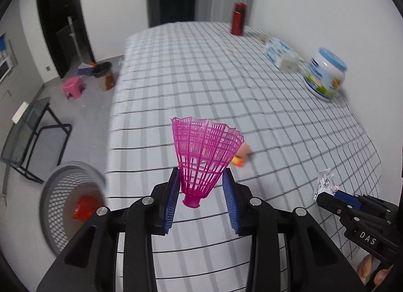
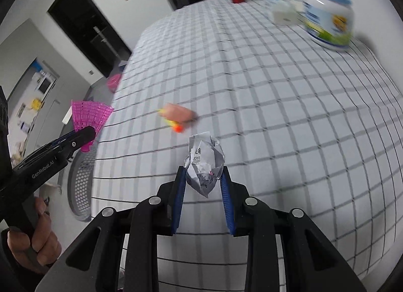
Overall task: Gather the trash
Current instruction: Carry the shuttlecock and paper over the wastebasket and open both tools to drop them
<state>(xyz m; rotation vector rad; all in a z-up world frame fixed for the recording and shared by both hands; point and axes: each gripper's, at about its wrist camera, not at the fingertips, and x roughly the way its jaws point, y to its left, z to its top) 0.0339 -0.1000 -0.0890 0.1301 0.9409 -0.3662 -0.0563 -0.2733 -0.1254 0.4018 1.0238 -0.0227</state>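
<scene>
- Pink plastic shuttlecock [image 1: 205, 158]: clamped at its lower skirt between the blue pads of the left gripper [image 1: 201, 192], skirt flaring upward and cork end pointing down; it is lifted clear of the worktop [image 1: 201, 70], above its near-left edge.
- Crumpled paper [image 2: 204, 163]: pinched between the narrowed fingers of the right gripper [image 2: 202, 186], printed side showing, raised above the checked cloth; in the left wrist view it sits well to the right of the left gripper.
- Small orange-and-pink item [image 2: 177, 117]: lies on the cloth just ahead of both grippers, between them; blurred, so its kind cannot be told.
- Mesh basket [image 1: 63, 206]: stands on the floor to the lower left of the left gripper, beside the worktop's left edge; a red object [image 1: 84, 207] lies at its bottom.
- Open room: the broad middle of the checked cloth ahead of the grippers carries nothing but the small item; the worktop's left edge drops to grey floor.
- Blue-lidded white jar [image 1: 325, 75]: upright, far ahead and to the right, near the wall; contents not visible.
- Blue-and-white pack [image 1: 280, 52]: just beyond the jar along the same right edge.
- Red bottle [image 1: 238, 18]: upright at the far edge.
- Floor to the left: a pink stool [image 1: 73, 88], a dark-rimmed bin [image 1: 104, 75] and a black-framed chair [image 1: 32, 135], all well apart from the grippers.
</scene>
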